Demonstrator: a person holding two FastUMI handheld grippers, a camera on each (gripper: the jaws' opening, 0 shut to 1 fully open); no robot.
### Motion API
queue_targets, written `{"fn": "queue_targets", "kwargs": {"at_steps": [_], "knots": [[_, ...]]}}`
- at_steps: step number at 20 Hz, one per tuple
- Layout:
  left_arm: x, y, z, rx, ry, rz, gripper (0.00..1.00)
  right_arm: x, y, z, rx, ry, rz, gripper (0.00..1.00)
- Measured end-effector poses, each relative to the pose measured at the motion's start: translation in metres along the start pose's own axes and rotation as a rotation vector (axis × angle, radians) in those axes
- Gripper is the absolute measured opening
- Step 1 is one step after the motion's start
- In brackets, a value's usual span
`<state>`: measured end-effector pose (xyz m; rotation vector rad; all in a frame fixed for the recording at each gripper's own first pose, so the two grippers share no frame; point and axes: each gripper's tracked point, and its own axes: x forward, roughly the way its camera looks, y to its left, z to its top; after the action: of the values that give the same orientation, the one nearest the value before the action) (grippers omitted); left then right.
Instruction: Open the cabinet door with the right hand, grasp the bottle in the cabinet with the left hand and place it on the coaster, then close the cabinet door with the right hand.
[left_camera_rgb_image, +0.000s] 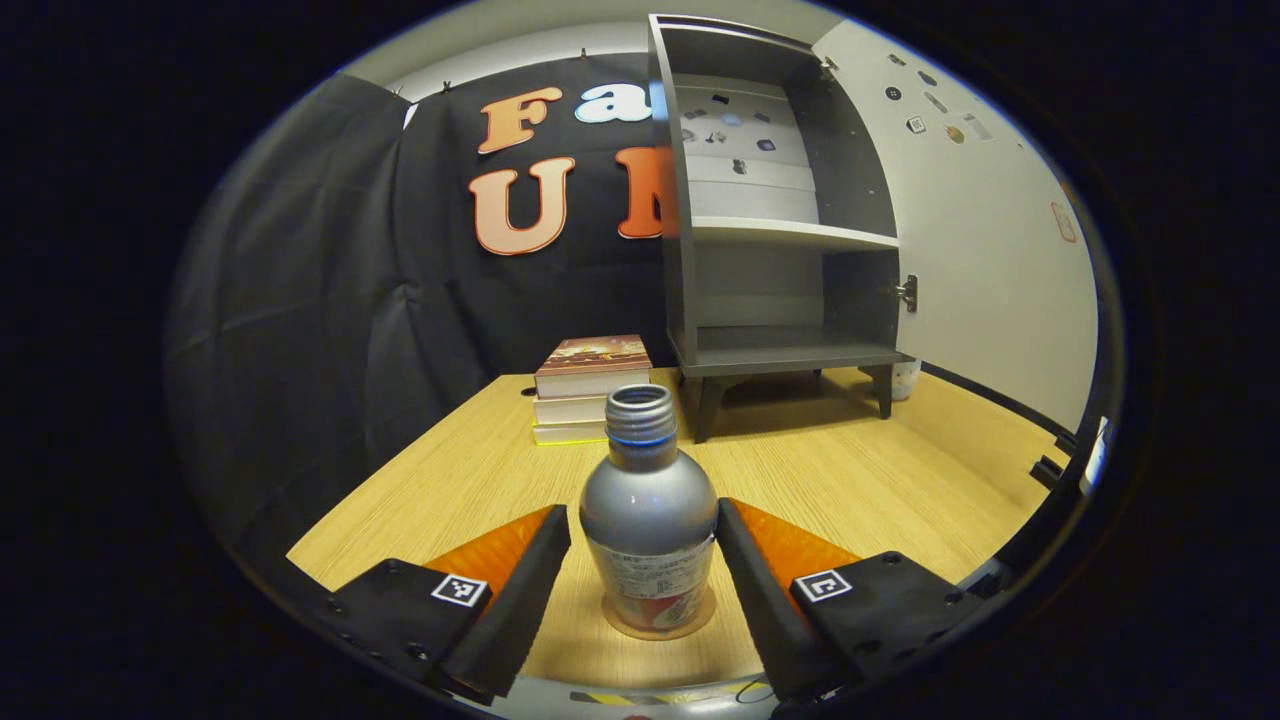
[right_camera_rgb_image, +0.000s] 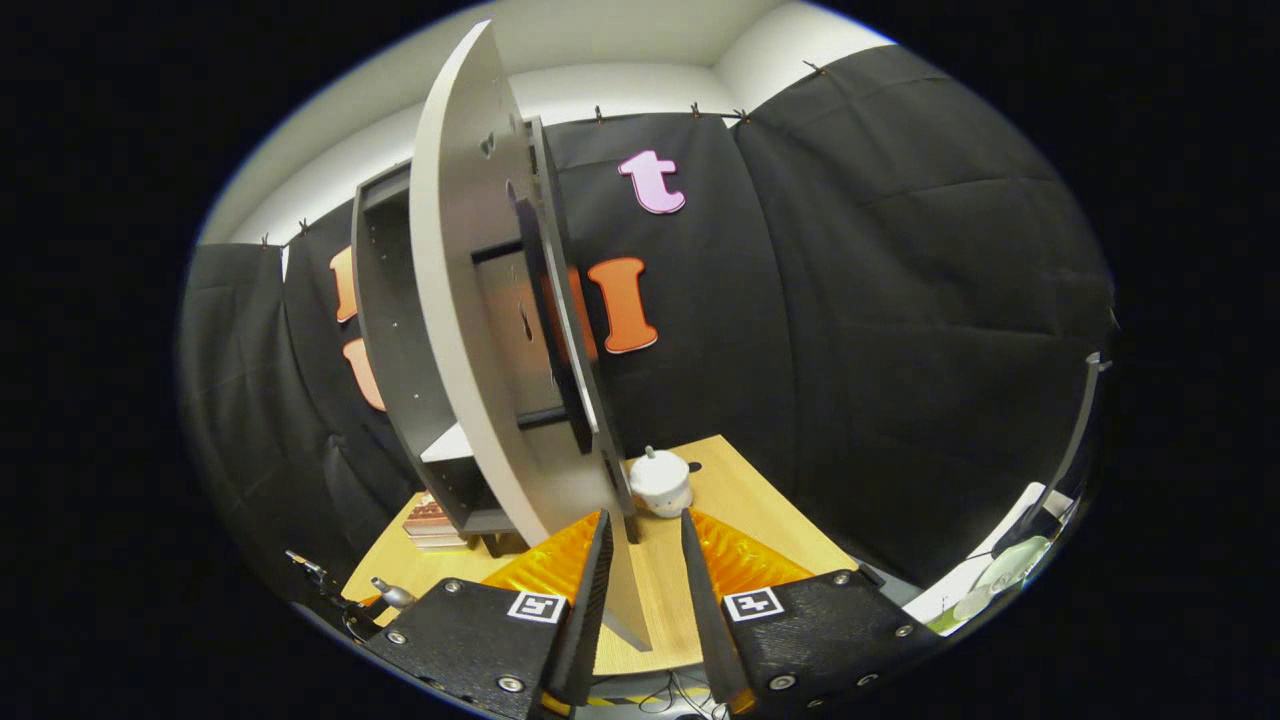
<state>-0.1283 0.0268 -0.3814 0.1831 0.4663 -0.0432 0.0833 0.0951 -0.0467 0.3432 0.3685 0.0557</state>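
In the left gripper view, one stack of three books (left_camera_rgb_image: 590, 388) lies at centre left on the light wooden table (left_camera_rgb_image: 860, 470), just left of the single grey open-fronted cabinet (left_camera_rgb_image: 770, 210), which stands on short dark legs at upper centre with one white shelf across it. Bare tabletop stretches between the cabinet and the lower frame. At lower centre one silver metal bottle with a threaded uncapped neck (left_camera_rgb_image: 648, 510) stands upright on one round brown coaster (left_camera_rgb_image: 658, 622). The left claw (left_camera_rgb_image: 643, 535) is released: its two black fingers flank the bottle, the left one with a visible gap, the right one just at the bottle's side. The white cabinet door (left_camera_rgb_image: 990, 240) swings wide at right.

In the right gripper view, that door's thin edge (right_camera_rgb_image: 480, 330) runs from upper centre down between the two fingers of the right claw (right_camera_rgb_image: 642, 545), spread either side of it with space on both. One small white round object (right_camera_rgb_image: 660, 482) sits on the table behind the door.
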Motion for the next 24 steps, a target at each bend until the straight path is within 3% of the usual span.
{"fn": "queue_targets", "kwargs": {"at_steps": [5,6,10,11,12,13,15,16,18,21,23,24], "knots": [[-0.015,-0.008,0.028,0.008,0.013,0.04,0.96,0.003,-0.013,0.034,-0.009,-0.064,0.046,0.45],[-0.017,-0.011,0.035,0.003,0.014,0.043,0.96,0.006,-0.012,0.038,-0.014,-0.072,0.062,0.55],[-0.027,-0.019,0.069,-0.001,-0.006,0.059,0.96,0.018,0.004,0.051,-0.029,-0.093,0.162,0.53],[-0.029,-0.022,0.078,-0.005,-0.016,0.062,0.96,0.021,0.004,0.052,-0.035,-0.096,0.177,0.59],[-0.03,-0.023,0.086,-0.017,-0.022,0.066,0.96,0.024,0.004,0.056,-0.046,-0.104,0.189,0.57],[-0.032,-0.027,0.093,-0.036,-0.022,0.062,0.96,0.028,0.002,0.06,-0.055,-0.114,0.193,0.67],[-0.035,-0.035,0.109,-0.043,-0.038,0.058,0.96,0.029,0.004,0.065,-0.056,-0.131,0.225,0.58],[-0.037,-0.038,0.117,-0.038,-0.05,0.057,0.96,0.032,0.006,0.067,-0.063,-0.135,0.247,0.58],[-0.04,-0.044,0.133,-0.025,-0.069,0.058,0.95,0.033,0.011,0.065,-0.096,-0.126,0.298,0.69],[-0.038,-0.056,0.155,-0.029,-0.09,0.05,0.96,0.03,0.02,0.065,-0.15,-0.119,0.38,0.69],[-0.037,-0.062,0.169,-0.031,-0.105,0.044,0.96,0.029,0.028,0.064,-0.179,-0.12,0.432,0.47],[-0.037,-0.064,0.176,-0.031,-0.116,0.046,0.96,0.027,0.032,0.063,-0.188,-0.117,0.462,0.52]]}}
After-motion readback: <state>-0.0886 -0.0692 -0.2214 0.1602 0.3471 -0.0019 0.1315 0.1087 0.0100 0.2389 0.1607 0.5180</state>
